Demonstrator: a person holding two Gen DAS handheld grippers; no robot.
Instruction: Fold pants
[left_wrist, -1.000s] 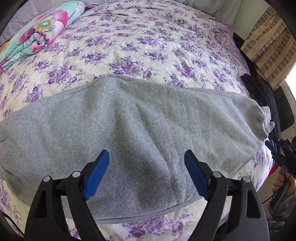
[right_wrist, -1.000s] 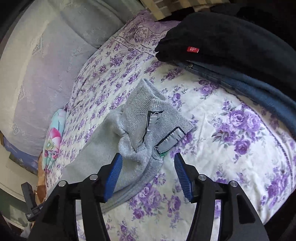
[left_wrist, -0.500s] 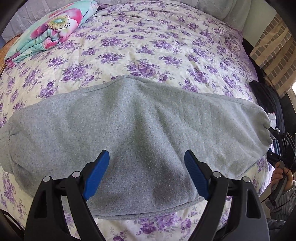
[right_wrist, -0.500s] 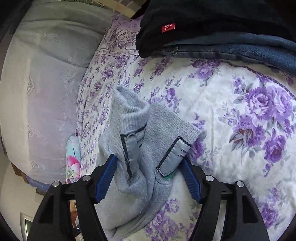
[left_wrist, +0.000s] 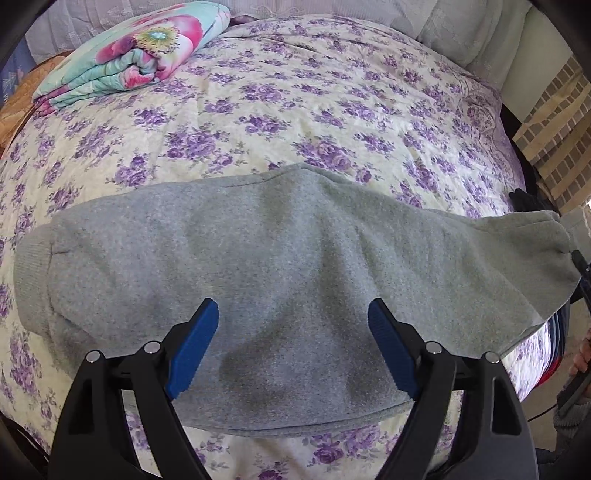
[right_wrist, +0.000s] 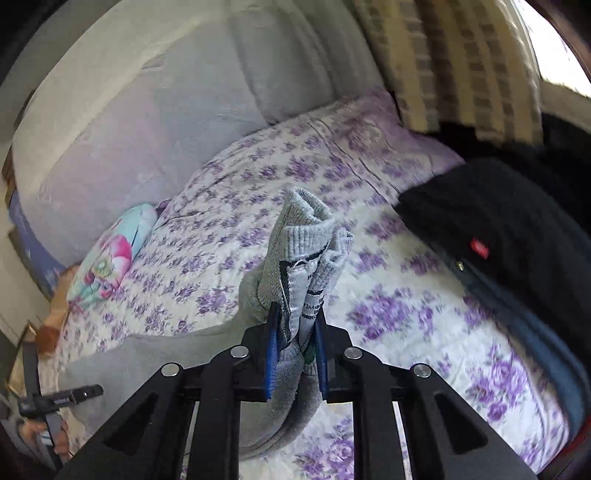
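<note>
Grey fleece pants (left_wrist: 280, 280) lie folded lengthwise across the flowered bedspread (left_wrist: 295, 110), ribbed cuff at the left. My left gripper (left_wrist: 293, 325) is open and hovers over the middle of the pants, its blue pads (left_wrist: 192, 347) apart and holding nothing. My right gripper (right_wrist: 295, 332) is shut on the waistband end of the pants (right_wrist: 306, 251) and holds it raised off the bed, with the white labels showing between the pads. The rest of the pants (right_wrist: 155, 354) trails down to the left.
A folded flowered blanket (left_wrist: 129, 62) lies at the far left of the bed, also in the right wrist view (right_wrist: 110, 254). A stack of black and dark blue clothes (right_wrist: 509, 251) sits at the right. A padded headboard (right_wrist: 147, 110) stands behind.
My right gripper closed on the waistband end and lifted it off the bed. My left gripper drew back, so more of the bed and pants shows.
</note>
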